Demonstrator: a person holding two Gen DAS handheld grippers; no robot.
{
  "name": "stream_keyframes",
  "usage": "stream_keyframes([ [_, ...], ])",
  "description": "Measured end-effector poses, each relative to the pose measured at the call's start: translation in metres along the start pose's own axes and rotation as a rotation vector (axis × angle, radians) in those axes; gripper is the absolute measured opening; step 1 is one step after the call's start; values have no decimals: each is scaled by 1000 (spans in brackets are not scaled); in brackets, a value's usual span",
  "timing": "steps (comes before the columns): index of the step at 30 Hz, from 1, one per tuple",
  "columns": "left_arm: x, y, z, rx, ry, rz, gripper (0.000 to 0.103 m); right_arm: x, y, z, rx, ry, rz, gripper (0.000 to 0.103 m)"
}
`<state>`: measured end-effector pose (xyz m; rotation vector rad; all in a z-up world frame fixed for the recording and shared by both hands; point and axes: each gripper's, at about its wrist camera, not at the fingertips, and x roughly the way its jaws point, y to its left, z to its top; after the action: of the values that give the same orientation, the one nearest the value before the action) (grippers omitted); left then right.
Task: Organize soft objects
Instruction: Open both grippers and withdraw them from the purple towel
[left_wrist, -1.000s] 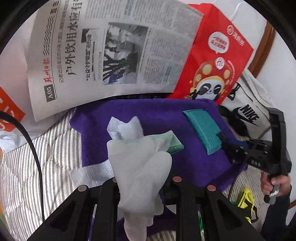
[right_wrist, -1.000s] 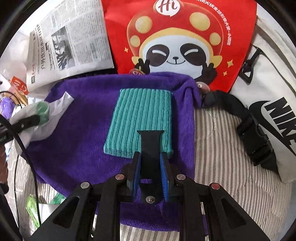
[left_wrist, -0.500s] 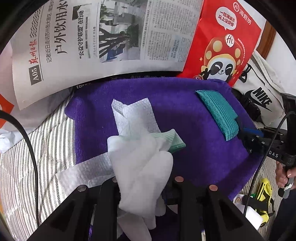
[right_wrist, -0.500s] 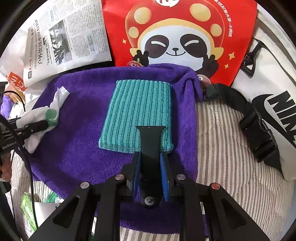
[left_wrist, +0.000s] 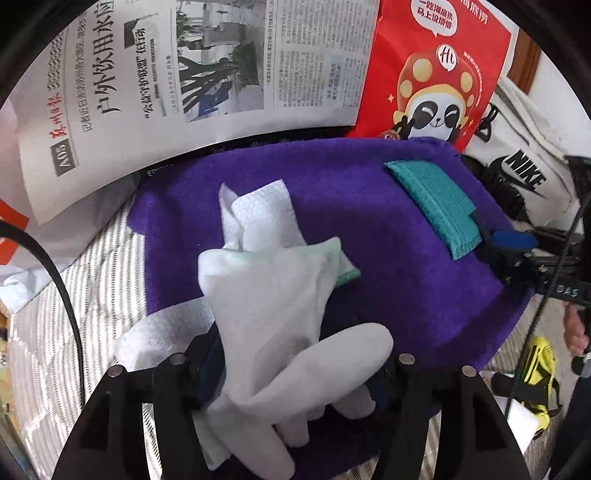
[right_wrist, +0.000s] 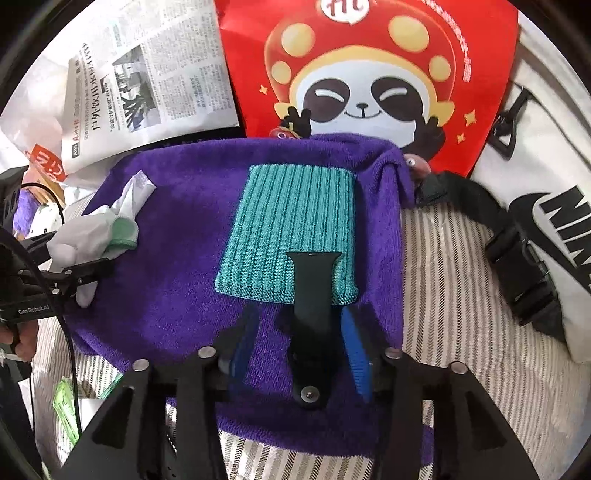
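two soft things already lie on the purple towel (right_wrist: 177, 266) spread over the striped bed (right_wrist: 461, 280): a folded teal cloth (right_wrist: 291, 225) at its far right part, and a black strap (right_wrist: 314, 332) laid from the cloth's near edge toward the camera. a white glove (left_wrist: 273, 314), bundled with white wipes (left_wrist: 258, 218) and a mint-green piece, sits on the towel's near left part. by my reading both placements are about finished; the white bundle looks loose and crumpled, so tidying it probably remains, along with whatever else needs sorting.

the right hand-held gripper (right_wrist: 299, 350) has just been opening: its blue pads (right_wrist: 356, 354) stand apart on either side of the strap, clear of it, so the strap rests free on towel and cloth. the left hand-held gripper (left_wrist: 295, 369) has likewise just been opening; its jaws stand wide with the glove draped loosely between them, not pinched, though the glove hides the fingertips.
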<state>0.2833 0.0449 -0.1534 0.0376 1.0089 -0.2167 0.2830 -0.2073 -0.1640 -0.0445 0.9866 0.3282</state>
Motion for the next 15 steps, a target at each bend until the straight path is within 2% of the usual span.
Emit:
stream_keyframes([
  [3,-3,1,0,-8,7,18,61,-6,2,1,-8,-16,-21,58],
  [5,-10,4,1,-24,1,-2,62,-12,2,1,-9,-32,-38,60],
  [8,-26,5,6,-32,-28,-28,65,-21,-1,2,9,-49,-28,60],
  [10,-38,4,9,-21,-53,-23,71,-26,-1,2,17,-55,-22,60],
  [15,-59,6,10,-26,-81,-14,71,-39,0,2,16,-68,-25,60],
])
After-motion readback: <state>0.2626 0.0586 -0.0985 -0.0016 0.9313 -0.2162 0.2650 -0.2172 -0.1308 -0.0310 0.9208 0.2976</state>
